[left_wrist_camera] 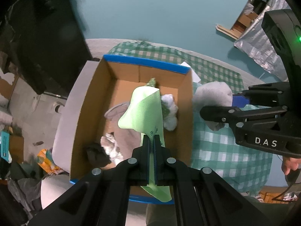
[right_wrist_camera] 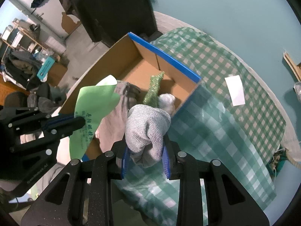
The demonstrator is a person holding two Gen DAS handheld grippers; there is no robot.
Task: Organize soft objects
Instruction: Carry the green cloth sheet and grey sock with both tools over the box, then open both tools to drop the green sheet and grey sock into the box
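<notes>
My left gripper (left_wrist_camera: 152,141) is shut on a light green cloth (left_wrist_camera: 143,111) with dark print and holds it above the open cardboard box (left_wrist_camera: 94,98). It also shows in the right wrist view (right_wrist_camera: 94,103). My right gripper (right_wrist_camera: 145,156) is shut on a grey knitted item (right_wrist_camera: 148,130), held beside the box's near right corner; it shows in the left wrist view (left_wrist_camera: 212,94). Inside the box lie a grey garment (right_wrist_camera: 114,120), a green glittery piece (right_wrist_camera: 154,90), a white soft item (right_wrist_camera: 166,100) and a dark one (left_wrist_camera: 96,154).
The box has blue tape on its rim (right_wrist_camera: 165,56) and sits on a round table with a green checked cloth (right_wrist_camera: 235,103). A white card (right_wrist_camera: 235,90) lies on the cloth. A dark chair (right_wrist_camera: 116,9) stands behind the box. Clutter covers the floor at left (left_wrist_camera: 45,160).
</notes>
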